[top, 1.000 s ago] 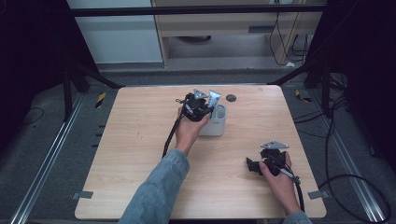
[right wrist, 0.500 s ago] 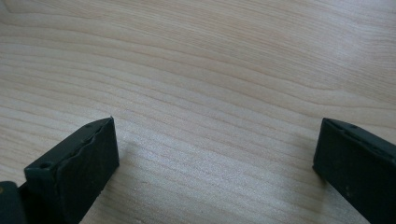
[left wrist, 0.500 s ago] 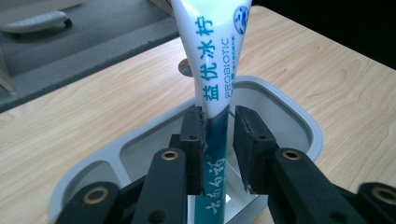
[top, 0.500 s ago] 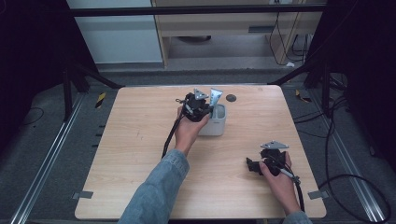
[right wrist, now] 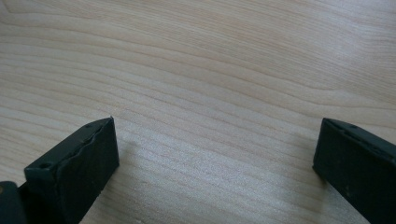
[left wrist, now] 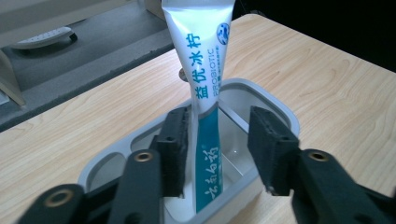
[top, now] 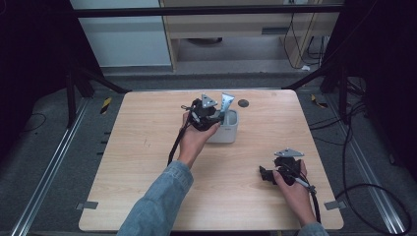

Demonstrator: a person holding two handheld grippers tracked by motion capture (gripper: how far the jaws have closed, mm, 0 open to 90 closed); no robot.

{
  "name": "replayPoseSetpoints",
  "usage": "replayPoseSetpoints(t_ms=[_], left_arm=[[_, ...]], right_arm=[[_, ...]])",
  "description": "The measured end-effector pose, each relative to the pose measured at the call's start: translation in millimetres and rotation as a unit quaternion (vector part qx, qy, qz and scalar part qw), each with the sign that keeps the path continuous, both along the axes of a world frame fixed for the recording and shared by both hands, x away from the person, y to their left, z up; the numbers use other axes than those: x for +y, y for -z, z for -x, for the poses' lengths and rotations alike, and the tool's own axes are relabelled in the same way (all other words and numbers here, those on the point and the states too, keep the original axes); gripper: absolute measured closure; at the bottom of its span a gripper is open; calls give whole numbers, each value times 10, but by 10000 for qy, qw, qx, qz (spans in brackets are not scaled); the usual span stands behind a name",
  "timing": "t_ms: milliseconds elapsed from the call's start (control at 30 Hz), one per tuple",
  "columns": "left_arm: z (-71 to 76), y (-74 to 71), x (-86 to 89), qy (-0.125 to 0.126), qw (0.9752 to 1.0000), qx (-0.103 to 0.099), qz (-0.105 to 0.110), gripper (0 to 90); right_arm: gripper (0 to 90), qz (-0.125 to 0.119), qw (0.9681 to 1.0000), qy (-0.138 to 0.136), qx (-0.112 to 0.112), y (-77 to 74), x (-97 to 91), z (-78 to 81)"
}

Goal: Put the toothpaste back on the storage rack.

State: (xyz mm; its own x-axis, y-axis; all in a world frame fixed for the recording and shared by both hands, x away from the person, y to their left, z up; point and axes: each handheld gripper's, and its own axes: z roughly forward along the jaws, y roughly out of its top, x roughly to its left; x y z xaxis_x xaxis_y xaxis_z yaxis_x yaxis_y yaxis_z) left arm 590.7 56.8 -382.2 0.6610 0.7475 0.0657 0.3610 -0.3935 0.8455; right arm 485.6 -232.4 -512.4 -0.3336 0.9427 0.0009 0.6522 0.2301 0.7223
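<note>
A toothpaste tube [left wrist: 205,88] stands upright in a white holder [top: 227,129] near the middle of the bench's [top: 147,147] far edge. The left tongs [left wrist: 219,140] sit at the holder with the jaws apart; one pad touches the tube, the other stands clear, so nothing is gripped. The right tongs [top: 269,175] rest wide open over bare wood near the right front corner. As I judge it, the tube leans on that one pad; drawing the tongs away sideways could tip the tube or drag the light holder along.
</note>
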Motion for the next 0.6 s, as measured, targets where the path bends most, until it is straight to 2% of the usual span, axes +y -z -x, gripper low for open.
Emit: replayPoseSetpoints(t_ms=[100,200,300,433,600], left_arm=[[39,-21,16,26,10000,-6,20,485],[63,-41,19,105,9999,115,41,426],[97,-65,7,244,9995,187,-65,364],[129,-84,5,389,9989,256,-73,270],[176,-99,1,409,9986,292,-168,178]], right_arm=[[4,-1,10000,1,0,0,0,0],[4,-2,10000,1,1,0,0,0],[4,-2,10000,1,0,0,0,0],[4,9,10000,-2,-1,0,-1,0],[4,-2,10000,1,0,0,0,0]])
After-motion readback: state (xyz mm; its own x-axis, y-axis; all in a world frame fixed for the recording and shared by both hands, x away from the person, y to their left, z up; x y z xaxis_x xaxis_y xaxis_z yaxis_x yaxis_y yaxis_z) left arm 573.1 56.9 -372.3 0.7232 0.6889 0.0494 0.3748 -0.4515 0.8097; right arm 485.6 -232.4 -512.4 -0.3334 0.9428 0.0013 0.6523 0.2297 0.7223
